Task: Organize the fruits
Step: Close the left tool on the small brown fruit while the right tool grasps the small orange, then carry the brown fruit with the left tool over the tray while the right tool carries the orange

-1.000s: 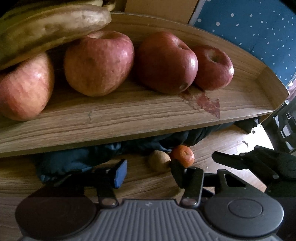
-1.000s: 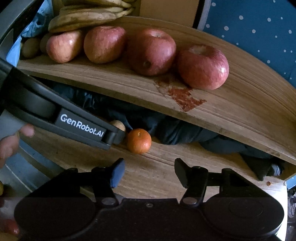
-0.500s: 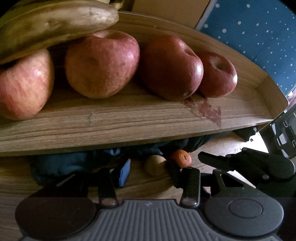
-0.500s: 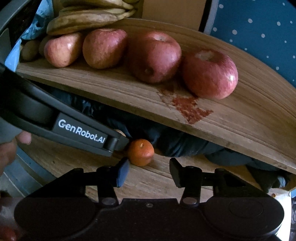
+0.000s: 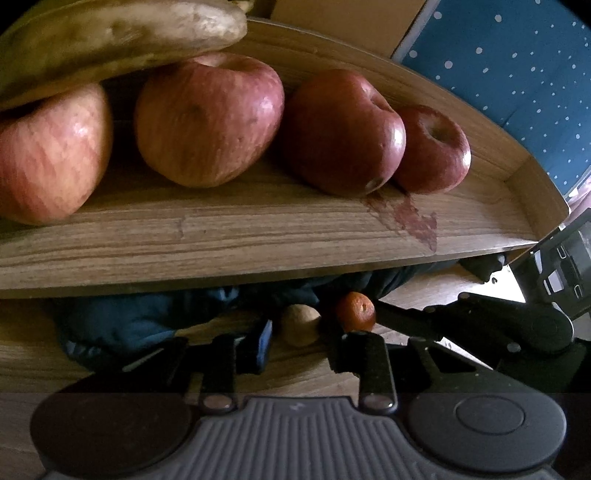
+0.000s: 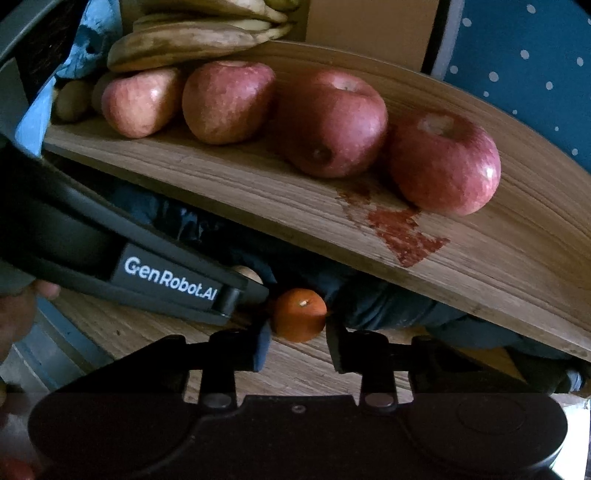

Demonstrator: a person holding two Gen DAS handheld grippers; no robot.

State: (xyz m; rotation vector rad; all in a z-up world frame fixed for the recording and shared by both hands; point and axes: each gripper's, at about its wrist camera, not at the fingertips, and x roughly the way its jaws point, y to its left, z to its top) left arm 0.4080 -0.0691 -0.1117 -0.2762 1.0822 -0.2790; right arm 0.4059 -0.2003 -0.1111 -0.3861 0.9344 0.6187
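Four red apples sit in a row on one wooden tray (image 6: 480, 266): a pale streaked apple (image 6: 138, 101), a second blushed apple (image 6: 227, 101), a dark red apple (image 6: 330, 123) and a fourth apple (image 6: 445, 162) at the far right. One bunch of bananas (image 6: 199, 35) lies over the row; at least three show, the exact number unclear. Two brownish fruits (image 6: 72, 99) sit at the tray's left end. On the surface (image 6: 303, 365) below lie one mandarin (image 6: 299, 314) and one tan round fruit (image 5: 299, 325). Two grippers are present, the left gripper (image 5: 299, 341) and the right gripper (image 6: 297, 349).
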